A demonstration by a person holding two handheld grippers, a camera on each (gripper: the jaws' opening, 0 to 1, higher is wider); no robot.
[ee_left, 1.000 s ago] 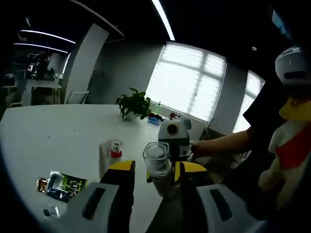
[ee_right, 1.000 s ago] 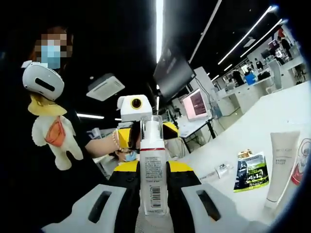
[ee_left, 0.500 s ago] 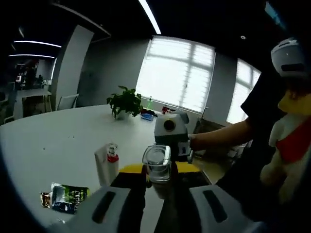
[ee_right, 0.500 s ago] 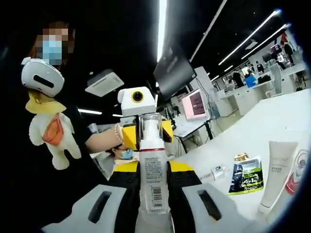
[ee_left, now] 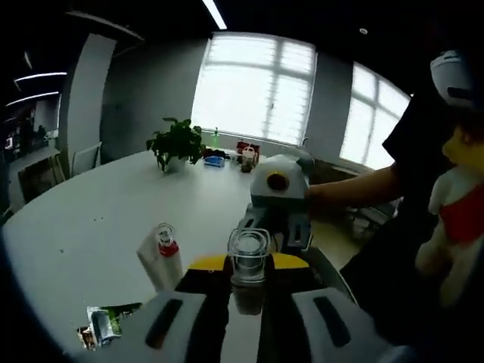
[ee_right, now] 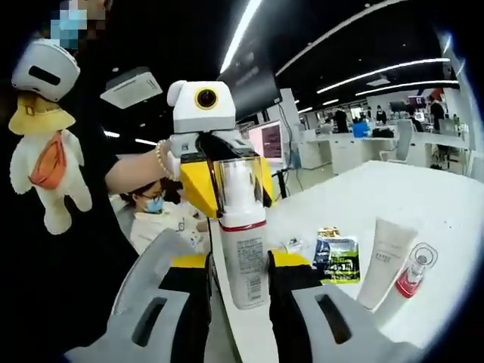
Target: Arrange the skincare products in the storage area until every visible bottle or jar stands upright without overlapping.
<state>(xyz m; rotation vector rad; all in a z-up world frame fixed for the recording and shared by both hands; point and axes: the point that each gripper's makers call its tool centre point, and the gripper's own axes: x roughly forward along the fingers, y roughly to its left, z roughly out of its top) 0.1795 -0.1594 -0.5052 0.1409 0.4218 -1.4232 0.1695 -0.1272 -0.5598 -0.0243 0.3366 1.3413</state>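
A white counter (ee_right: 423, 197) runs through an open office; at centre frame the right gripper (ee_right: 237, 272) clamps a clear-capped pump bottle (ee_right: 242, 238) upright, the left gripper (ee_right: 219, 181) pinching its cap, presumably steadying it; a tube (ee_right: 384, 261) stands lower right.

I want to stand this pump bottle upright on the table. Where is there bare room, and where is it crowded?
Free: the wide white table between the potted plant and the red-collared bottle; also the far tabletop beyond the white tube. Crowded: the near edge, where tube, red-collared bottle and dark sachet sit close together by the pump bottle.
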